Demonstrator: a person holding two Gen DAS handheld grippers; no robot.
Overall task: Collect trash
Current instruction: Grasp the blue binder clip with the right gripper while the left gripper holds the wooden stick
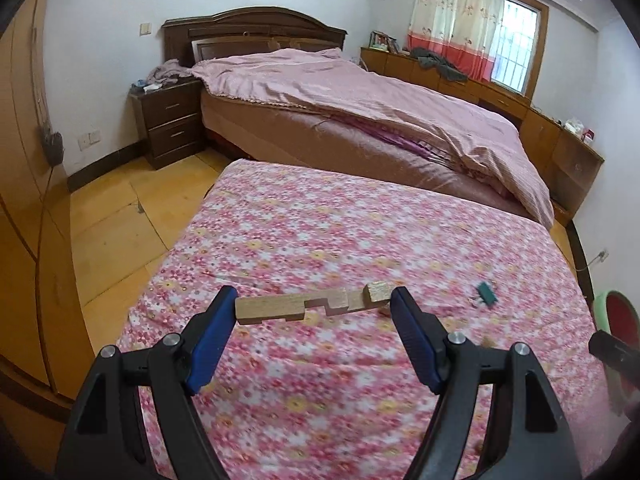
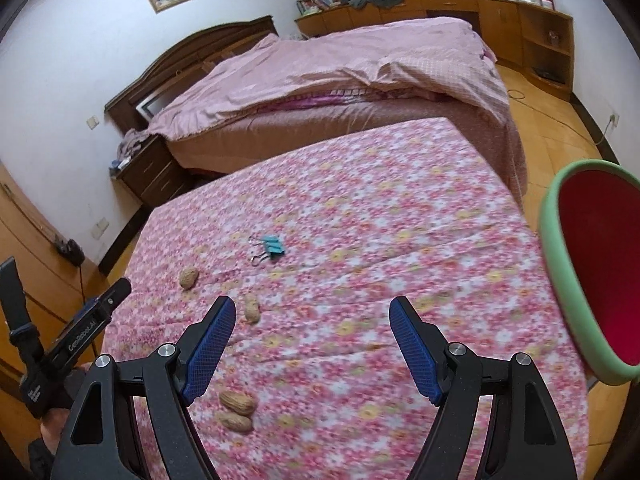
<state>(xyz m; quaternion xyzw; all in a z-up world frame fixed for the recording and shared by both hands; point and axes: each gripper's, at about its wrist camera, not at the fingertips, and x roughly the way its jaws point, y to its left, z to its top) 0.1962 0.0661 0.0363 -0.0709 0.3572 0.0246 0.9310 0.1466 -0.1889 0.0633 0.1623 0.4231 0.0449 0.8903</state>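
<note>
My left gripper is shut on a notched wooden stick, gripped end to end between the blue pads and held above the floral tablecloth. My right gripper is open and empty above the same cloth. Several peanuts lie on the cloth: one at the left, one by my left fingertip, two close under my gripper. A teal binder clip lies farther out; it also shows in the left wrist view. A green-rimmed red bin stands at the right.
A bed with a pink quilt stands beyond the table. A dark nightstand is beside it. Low wooden cabinets line the far wall. The bin's rim also shows in the left wrist view. The left gripper's body shows at the left.
</note>
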